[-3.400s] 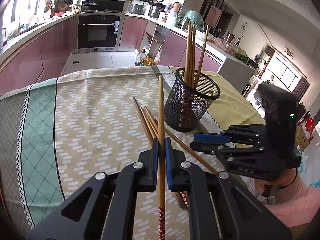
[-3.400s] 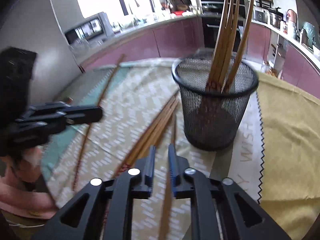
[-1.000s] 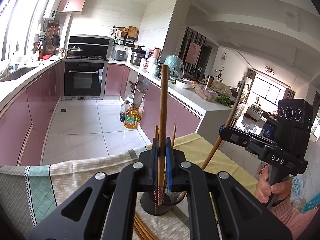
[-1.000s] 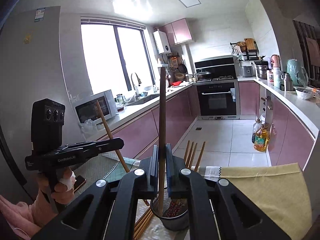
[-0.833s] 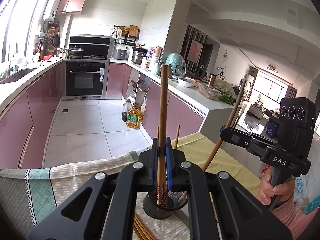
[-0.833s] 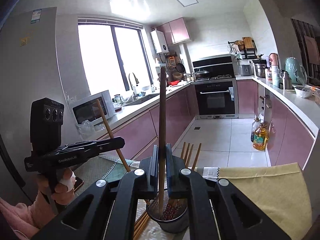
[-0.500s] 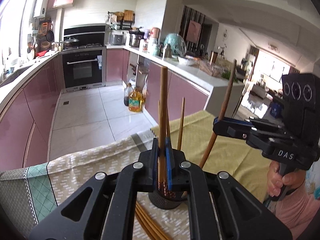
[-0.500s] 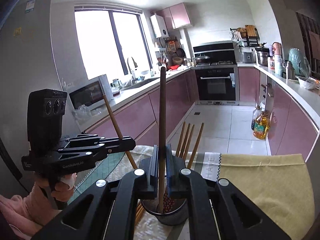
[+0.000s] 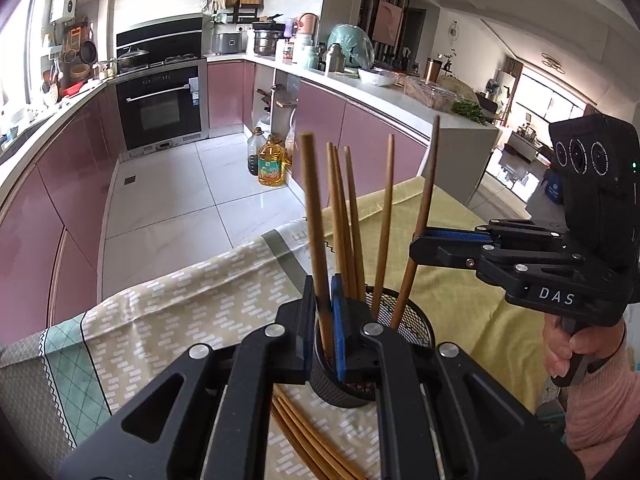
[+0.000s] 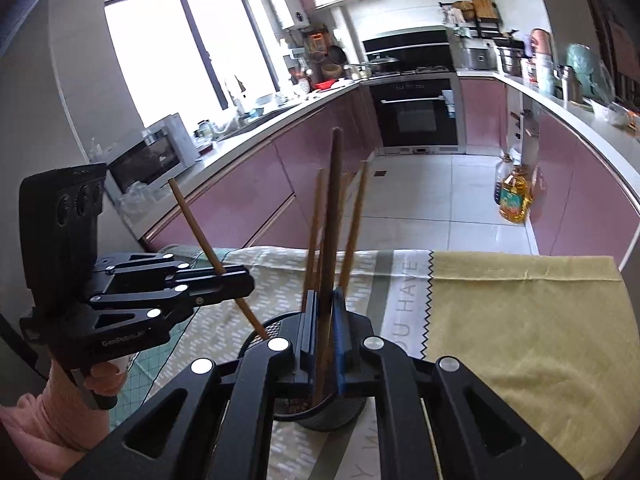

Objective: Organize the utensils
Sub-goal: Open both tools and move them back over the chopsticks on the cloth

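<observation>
A black mesh cup (image 9: 416, 330) stands on the tablecloth with several wooden chopsticks (image 9: 347, 220) upright in it. My left gripper (image 9: 321, 320) is shut on a chopstick (image 9: 314, 216) whose lower end is inside the cup. My right gripper (image 10: 324, 332) is shut on another chopstick (image 10: 334, 200), also lowered into the cup (image 10: 332, 418). In the left wrist view the right gripper (image 9: 424, 246) holds its chopstick (image 9: 424, 200) slanted into the cup. In the right wrist view the left gripper (image 10: 240, 280) holds its chopstick (image 10: 200, 232) slanted.
Several loose chopsticks (image 9: 308, 436) lie on the patterned tablecloth (image 9: 180, 312) in front of the cup. A yellow cloth (image 10: 520, 320) covers the table's right part. Pink kitchen cabinets, an oven and oil bottles (image 9: 270, 160) stand beyond the table's far edge.
Both grippers have moved down and forward over the cup, lowering their chopsticks into it. The cup is now right under the fingers.
</observation>
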A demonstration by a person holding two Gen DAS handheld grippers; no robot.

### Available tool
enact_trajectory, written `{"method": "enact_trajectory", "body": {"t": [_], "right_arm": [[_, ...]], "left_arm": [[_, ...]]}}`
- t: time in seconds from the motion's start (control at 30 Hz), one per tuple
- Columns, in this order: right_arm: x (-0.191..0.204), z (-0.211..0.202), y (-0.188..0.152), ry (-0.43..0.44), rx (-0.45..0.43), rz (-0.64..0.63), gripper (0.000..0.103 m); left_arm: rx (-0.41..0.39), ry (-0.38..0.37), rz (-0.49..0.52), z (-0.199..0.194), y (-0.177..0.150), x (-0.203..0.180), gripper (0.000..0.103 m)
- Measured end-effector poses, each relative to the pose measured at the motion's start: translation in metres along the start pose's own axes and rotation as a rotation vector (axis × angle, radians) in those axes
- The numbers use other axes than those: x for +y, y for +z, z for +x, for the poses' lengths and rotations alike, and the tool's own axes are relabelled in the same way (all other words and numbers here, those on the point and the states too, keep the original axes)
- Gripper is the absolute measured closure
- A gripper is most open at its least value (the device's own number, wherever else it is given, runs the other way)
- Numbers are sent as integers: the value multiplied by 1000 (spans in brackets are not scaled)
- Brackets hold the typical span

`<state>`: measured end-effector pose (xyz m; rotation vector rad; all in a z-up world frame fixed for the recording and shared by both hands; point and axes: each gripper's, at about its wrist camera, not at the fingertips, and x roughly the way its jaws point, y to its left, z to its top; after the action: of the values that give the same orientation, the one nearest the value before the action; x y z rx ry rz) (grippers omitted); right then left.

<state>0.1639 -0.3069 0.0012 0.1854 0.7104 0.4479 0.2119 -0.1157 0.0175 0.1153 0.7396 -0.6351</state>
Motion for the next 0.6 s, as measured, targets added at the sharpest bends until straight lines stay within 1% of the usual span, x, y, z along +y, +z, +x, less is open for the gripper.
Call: {"method": "enact_trajectory", "body": {"t": [0.1,0.17,0.3,0.37,0.43,0.53,0.6], "right_arm": [[-6,3,0,-6,-6,26,92],[-7,3,-2,-9,-12,31,82],[-3,-3,-5,-14,-30,21,75],[-1,-8,-6,-10,-45,17,68],[4,-15,-9,-6,-63,8,66],[15,-27,-17,17,-85,-19,58],[23,-33,-22,34,-89,-46,58]], "left_arm": [[-9,2,-14,3,1,0,94],[-21,4,-23,2,-1,2,91],[-39,10,-53,-4,-5,8,88],[-48,12,-72,-7,-8,12,87],[-58,15,-84,-12,-13,13,86],[-81,39,-86,-20,-21,12,82],[-105,53,-81,-30,-31,12,79]]}}
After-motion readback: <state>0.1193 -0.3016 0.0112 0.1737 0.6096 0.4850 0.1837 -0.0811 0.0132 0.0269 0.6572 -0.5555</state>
